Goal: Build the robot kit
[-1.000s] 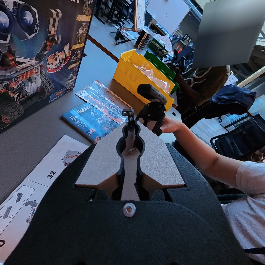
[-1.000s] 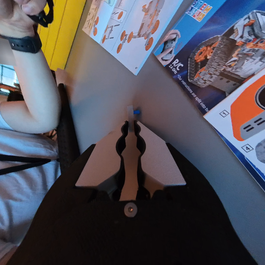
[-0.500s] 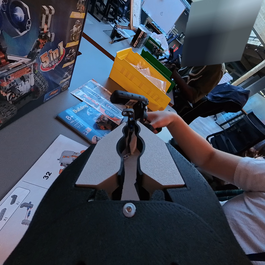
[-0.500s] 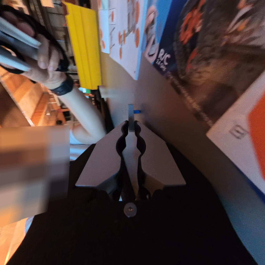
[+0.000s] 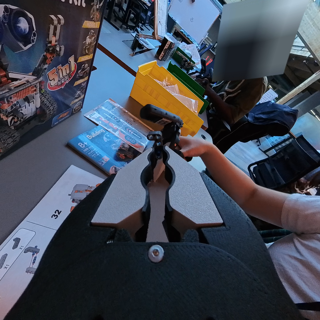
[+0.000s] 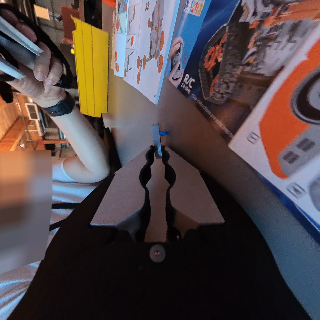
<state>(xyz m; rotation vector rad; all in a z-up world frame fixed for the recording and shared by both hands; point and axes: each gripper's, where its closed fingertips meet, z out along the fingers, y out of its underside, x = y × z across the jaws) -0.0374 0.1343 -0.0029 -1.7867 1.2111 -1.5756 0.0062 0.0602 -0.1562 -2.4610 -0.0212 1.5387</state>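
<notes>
Grey matte tabletop (image 5: 34, 166) fills both views, printed kit box (image 5: 39, 57) upper left of the left view, yellow plastic bin (image 5: 166, 97) upper centre. My left gripper (image 5: 158, 152) is clamped on a dark perforated beam piece (image 5: 155, 140), frame centre. My right gripper (image 6: 158, 150) pinches a flat grey strip (image 6: 156, 138) carrying a blue pin (image 6: 163, 133), also centre. Parts are held apart, not joined. Glossy booklet (image 5: 103, 147) and white instruction sheet (image 5: 52, 204) lie flat.
</notes>
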